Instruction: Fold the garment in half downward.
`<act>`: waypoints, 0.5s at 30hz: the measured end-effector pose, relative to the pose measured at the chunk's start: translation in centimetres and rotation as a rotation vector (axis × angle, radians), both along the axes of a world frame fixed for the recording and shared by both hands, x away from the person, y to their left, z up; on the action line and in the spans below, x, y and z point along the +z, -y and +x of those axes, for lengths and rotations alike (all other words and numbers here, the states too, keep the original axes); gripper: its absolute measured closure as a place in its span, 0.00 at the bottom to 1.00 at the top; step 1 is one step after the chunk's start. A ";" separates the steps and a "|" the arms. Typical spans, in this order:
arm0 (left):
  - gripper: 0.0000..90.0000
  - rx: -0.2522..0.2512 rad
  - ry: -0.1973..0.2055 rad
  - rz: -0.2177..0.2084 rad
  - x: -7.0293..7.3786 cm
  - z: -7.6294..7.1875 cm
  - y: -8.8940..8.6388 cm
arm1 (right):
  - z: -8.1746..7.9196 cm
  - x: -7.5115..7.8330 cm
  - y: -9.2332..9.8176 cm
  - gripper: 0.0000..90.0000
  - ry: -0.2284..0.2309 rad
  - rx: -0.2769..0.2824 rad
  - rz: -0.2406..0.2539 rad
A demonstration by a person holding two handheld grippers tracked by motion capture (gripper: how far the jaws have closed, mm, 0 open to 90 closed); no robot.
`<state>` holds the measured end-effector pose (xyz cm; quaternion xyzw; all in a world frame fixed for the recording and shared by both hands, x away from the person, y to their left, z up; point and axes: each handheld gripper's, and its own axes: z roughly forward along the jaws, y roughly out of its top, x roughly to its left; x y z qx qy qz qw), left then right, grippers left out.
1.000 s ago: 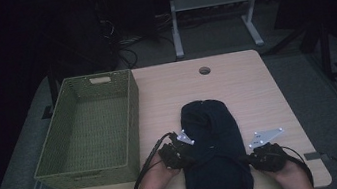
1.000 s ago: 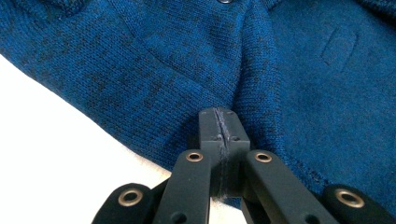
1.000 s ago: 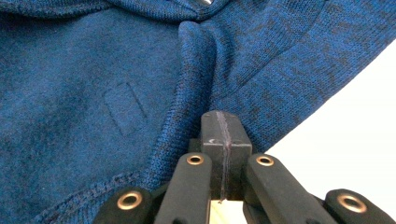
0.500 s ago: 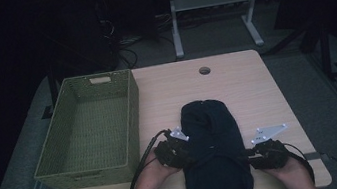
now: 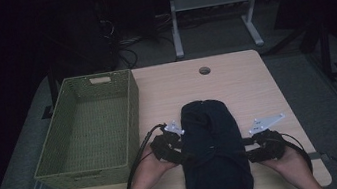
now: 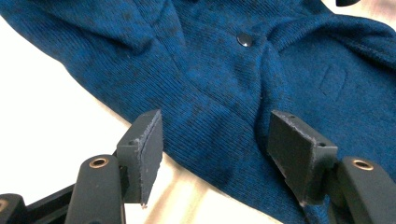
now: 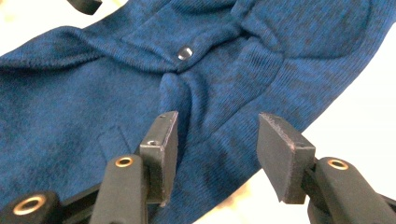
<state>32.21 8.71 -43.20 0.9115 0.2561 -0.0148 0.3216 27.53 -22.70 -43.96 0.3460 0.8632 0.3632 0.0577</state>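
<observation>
Flanking a dark blue knitted garment (image 5: pixel 214 153) at the near edge of the table (image 5: pixel 236 84), both grippers have edged inward over the last second, so each now meets a side edge. That suggests a grasp on both sides is about to begin, perhaps to fold it or lift it toward the empty green basket (image 5: pixel 91 126) just to its left. The left gripper (image 6: pixel 215 140) and right gripper (image 7: pixel 217 140) both stand spread, the cloth's edge between their jaws, unpinched. From above the garment reads as a dark lump; the gripper views reveal ribbed knit, a snap button (image 6: pixel 243 39) and creases.
</observation>
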 end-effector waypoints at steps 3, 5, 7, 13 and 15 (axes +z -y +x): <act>0.40 -0.007 0.011 0.003 0.3 0.4 0.1 | 0.4 0.3 0.0 0.54 0.000 0.003 -0.003; 0.40 0.000 0.017 -0.001 0.5 0.7 0.3 | 1.1 0.7 0.0 0.54 0.006 0.005 -0.003; 0.40 -0.011 0.027 0.010 0.8 1.1 0.3 | 1.4 0.8 0.0 0.54 0.007 0.004 -0.003; 0.41 0.007 0.037 0.002 1.4 2.1 0.3 | 2.6 1.6 0.0 0.54 0.004 -0.001 0.001; 0.41 0.007 0.043 0.003 1.6 2.4 0.2 | 3.0 1.8 -0.1 0.54 0.003 0.001 -0.005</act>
